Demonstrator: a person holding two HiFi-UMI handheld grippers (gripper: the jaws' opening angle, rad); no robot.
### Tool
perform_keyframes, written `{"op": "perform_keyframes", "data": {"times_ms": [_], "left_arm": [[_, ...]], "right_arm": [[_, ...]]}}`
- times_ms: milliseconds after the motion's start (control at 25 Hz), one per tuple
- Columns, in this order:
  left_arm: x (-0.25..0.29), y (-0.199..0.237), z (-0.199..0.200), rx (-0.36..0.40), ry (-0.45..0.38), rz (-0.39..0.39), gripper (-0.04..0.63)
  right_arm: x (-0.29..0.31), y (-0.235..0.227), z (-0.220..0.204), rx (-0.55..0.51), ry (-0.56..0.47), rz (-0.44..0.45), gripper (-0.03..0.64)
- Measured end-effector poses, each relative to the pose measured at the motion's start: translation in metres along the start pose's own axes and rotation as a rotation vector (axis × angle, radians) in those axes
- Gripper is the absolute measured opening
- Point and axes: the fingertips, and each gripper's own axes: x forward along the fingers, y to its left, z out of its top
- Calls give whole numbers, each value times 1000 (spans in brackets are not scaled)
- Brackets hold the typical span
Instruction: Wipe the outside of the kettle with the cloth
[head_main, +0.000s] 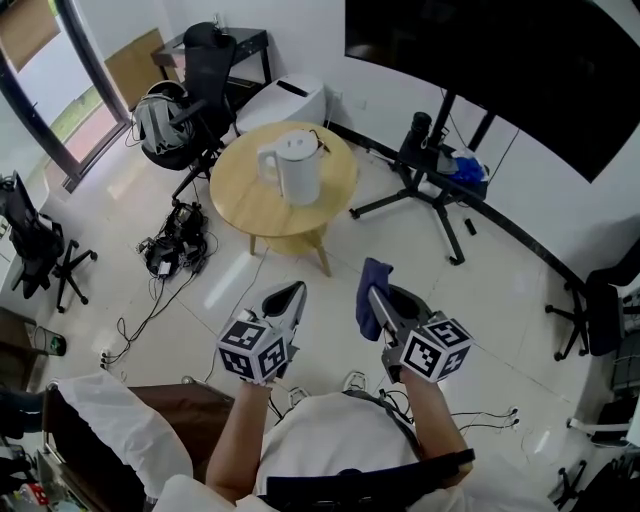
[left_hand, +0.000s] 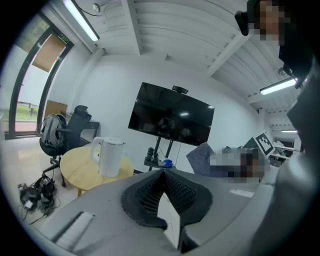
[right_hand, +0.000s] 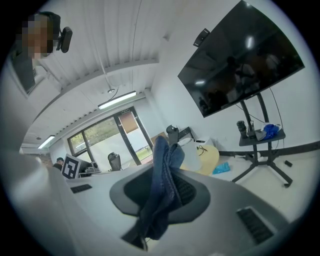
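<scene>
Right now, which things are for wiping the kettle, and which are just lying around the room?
For the job: white kettle on the round table; blue cloth pinched in the right gripper.

Just lying about: backpack by the office chair; tangled cables on the floor; big dark screen.

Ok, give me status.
Left tool shut, empty. Right tool shut on cloth. Kettle on round table, untouched. Nothing blocking.

Daylight is coming through the glass door (head_main: 45, 95) far left of the round wooden table (head_main: 245, 195). A black office chair (head_main: 205, 65) is standing beyond it, a dark screen (head_main: 500, 60) is hanging to its right, and cables (head_main: 175, 245) are lying on the glossy white floor (head_main: 300, 290) just left of it.
</scene>
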Motion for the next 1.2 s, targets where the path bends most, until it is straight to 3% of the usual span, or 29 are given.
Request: {"op": "perform_keyframes", "data": {"times_ms": [320, 640, 840, 1200], "left_arm": [[21, -14, -6, -14, 2, 7, 2], [39, 4, -7, -31, -3, 1, 2], [60, 51, 11, -14, -16, -13, 2], [113, 184, 70, 19, -17, -50, 34]], "right_arm": [[-5, -23, -1, 15, 19, 65, 81], [17, -41, 1, 16, 56, 99, 80], [62, -50, 16, 3, 58, 94, 81], [196, -56, 61, -19, 65, 56, 80]]}}
